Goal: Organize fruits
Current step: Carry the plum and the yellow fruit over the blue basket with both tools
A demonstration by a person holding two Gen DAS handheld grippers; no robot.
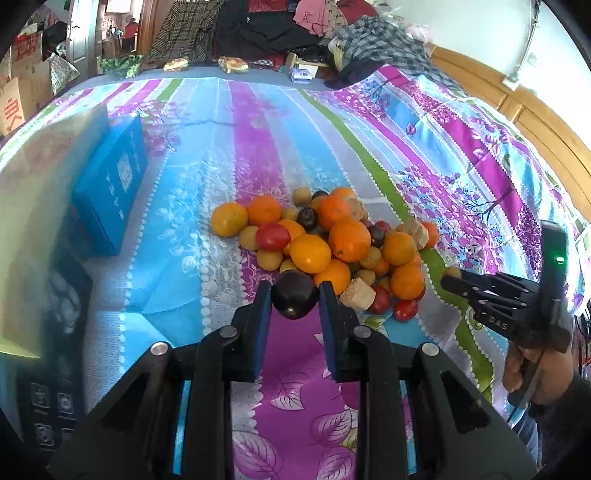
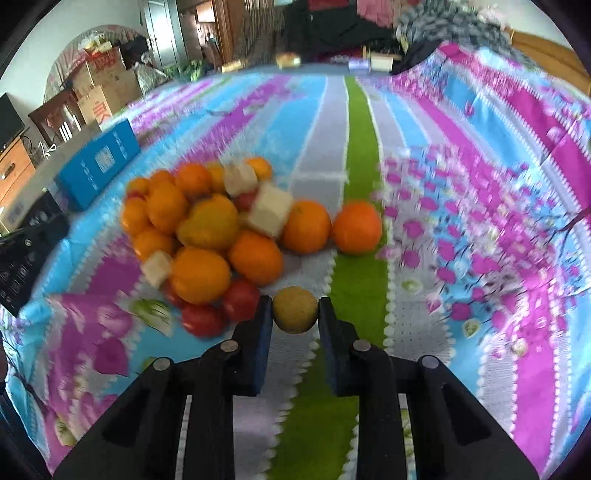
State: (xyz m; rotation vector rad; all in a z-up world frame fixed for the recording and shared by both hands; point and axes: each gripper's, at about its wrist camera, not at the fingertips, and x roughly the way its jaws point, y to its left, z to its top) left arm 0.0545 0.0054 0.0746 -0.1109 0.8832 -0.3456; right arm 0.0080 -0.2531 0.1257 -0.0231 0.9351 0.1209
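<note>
A heap of fruit (image 1: 332, 240) lies on the striped bedspread: oranges, red tomatoes, dark plums, small tan longans and pale cut cubes. My left gripper (image 1: 294, 300) is shut on a dark plum (image 1: 294, 299), held just in front of the heap. In the right wrist view the same heap (image 2: 207, 236) sits to the left, and my right gripper (image 2: 295, 310) is shut on a tan longan (image 2: 295, 310) over the green stripe. The right gripper (image 1: 448, 277) also shows at the right edge of the left wrist view, with a hand (image 1: 528, 365) on its handle.
A blue box (image 1: 110, 184) lies left of the heap, a black box (image 1: 48, 369) nearer the front left. One orange (image 2: 356, 227) sits apart at the heap's right. Clothes (image 1: 295, 33) are piled at the far end of the bed, and a wooden headboard (image 1: 517, 110) runs along the right.
</note>
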